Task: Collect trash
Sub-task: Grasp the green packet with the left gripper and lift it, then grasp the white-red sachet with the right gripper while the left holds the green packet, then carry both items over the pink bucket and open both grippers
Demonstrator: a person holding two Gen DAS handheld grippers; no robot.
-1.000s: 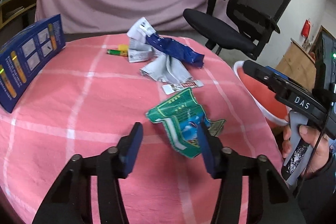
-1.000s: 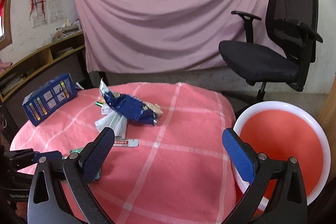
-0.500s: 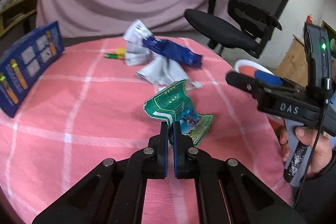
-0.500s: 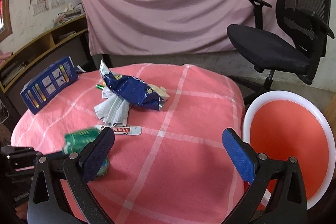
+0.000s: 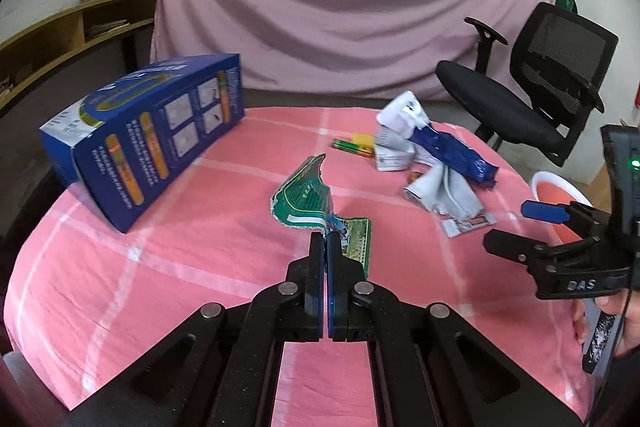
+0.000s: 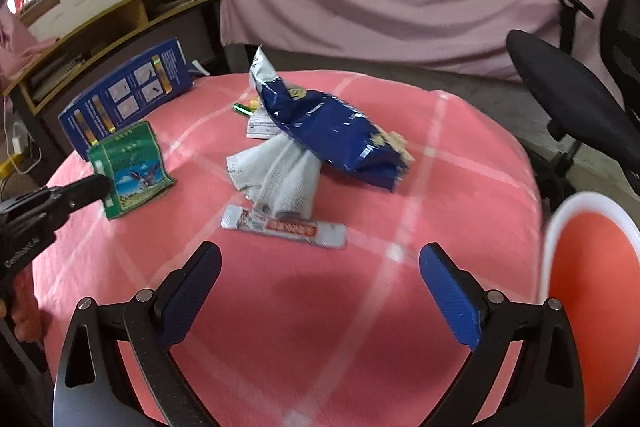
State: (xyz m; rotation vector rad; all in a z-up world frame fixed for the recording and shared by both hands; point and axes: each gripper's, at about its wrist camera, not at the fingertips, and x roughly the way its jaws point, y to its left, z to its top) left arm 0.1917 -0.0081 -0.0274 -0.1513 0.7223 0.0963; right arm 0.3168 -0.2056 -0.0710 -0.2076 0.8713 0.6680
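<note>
The left gripper (image 5: 325, 241) pinches the green wrapper (image 5: 310, 201), lifted beside the blue box (image 5: 148, 135); the right gripper (image 6: 320, 271) gapes empty above the sachet (image 6: 284, 225).

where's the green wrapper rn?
The crumpled green foil wrapper is pinched in the shut left claw, between the blue cardboard box and the dark blue snack bag.

Five wrappers (image 6: 332, 143), one box (image 5: 148, 131), one basin (image 6: 592, 267).
</note>
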